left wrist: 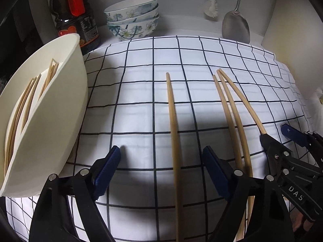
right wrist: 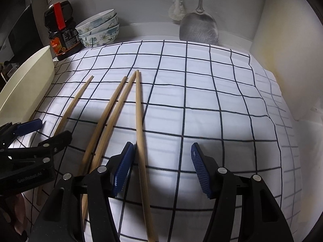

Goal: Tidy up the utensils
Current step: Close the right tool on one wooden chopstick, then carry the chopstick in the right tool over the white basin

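Four loose wooden chopsticks lie on a white checked cloth (left wrist: 141, 64). My left gripper (left wrist: 161, 169) is low over the cloth with its jaws open on either side of one chopstick (left wrist: 171, 104), neither pad pressing on it. Two more chopsticks (left wrist: 222, 104) lie just right of its right finger. The fourth chopstick (right wrist: 139, 111) runs between the open jaws of my right gripper (right wrist: 162, 170), close beside its left pad (right wrist: 123, 169). At the left stands a cream holder (left wrist: 50, 111) with several chopsticks (left wrist: 26, 104) inside. Each gripper also shows in the other's view: the right gripper (left wrist: 278, 136) and the left gripper (right wrist: 46, 133).
A dark sauce bottle (left wrist: 74, 18) and stacked floral bowls (left wrist: 133, 18) stand at the back left. A metal spatula (left wrist: 236, 26) and a white brush (left wrist: 212, 8) hang on the back wall. A white wall (right wrist: 282, 50) closes the right side.
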